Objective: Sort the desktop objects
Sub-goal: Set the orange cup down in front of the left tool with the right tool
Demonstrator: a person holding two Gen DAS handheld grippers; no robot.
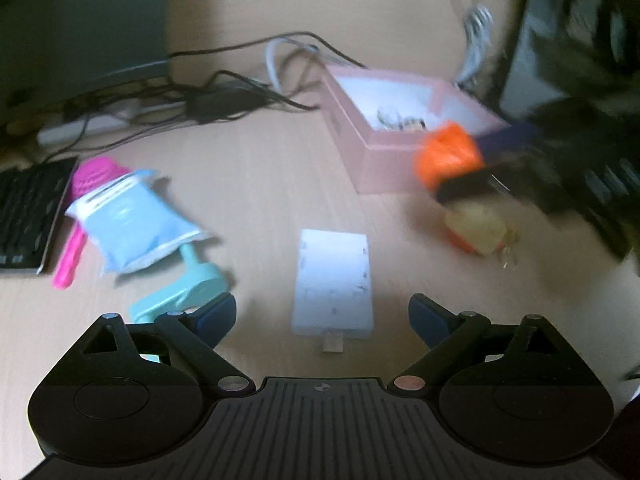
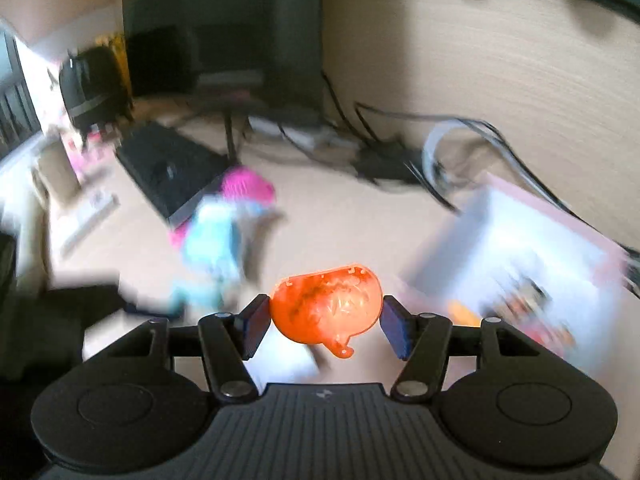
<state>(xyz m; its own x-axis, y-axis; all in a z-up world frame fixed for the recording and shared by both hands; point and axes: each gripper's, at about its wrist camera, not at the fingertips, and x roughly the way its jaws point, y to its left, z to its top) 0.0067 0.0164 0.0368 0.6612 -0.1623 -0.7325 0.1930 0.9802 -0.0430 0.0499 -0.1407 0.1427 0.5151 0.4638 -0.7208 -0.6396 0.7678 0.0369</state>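
My left gripper (image 1: 322, 309) stands open low over the wooden desk. A white plug-in adapter (image 1: 332, 280) lies flat just ahead, between the lines of its fingers and untouched. My right gripper (image 2: 325, 312) is shut on a round translucent orange plastic piece (image 2: 326, 304), a pad pressed on each side. In the left wrist view that orange piece (image 1: 448, 156) shows blurred in front of the open pink box (image 1: 384, 160), which has small items inside. Left of the adapter lie a light-blue packet (image 1: 128, 220), a pink brush (image 1: 96, 172) and a teal tool (image 1: 188, 292).
A black keyboard (image 1: 24, 208) sits at the left edge. A tangle of dark cables (image 1: 224, 96) and a white power strip (image 1: 80, 128) run along the back. A dark monitor base (image 2: 224, 40) stands behind. The pink box (image 2: 560, 220) is right of my right gripper.
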